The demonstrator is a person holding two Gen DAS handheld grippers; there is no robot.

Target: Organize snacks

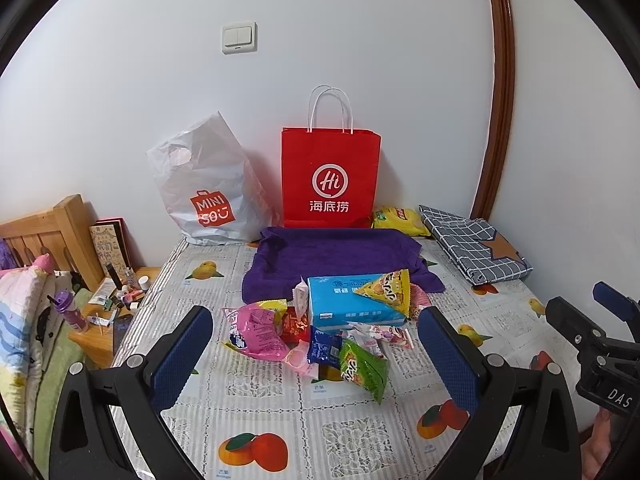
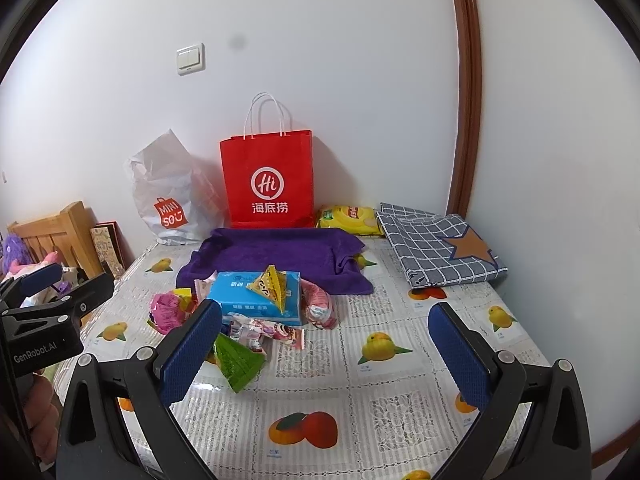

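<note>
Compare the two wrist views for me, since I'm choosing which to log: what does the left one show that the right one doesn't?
Only the left wrist view shows the cluttered bedside stand and the dark blue packet. Only the right wrist view shows the purple plush toy. Both share the red paper bag, blue tissue box, green packet and purple towel.

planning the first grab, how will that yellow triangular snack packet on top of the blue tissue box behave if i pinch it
The yellow triangular snack packet looks puffed and thin-walled, so it is probably light and will crumple under the pads. It merely rests on the blue tissue box, so a nudge would likely slide it off. Its film looks glossy, so it may be slippery.
</note>
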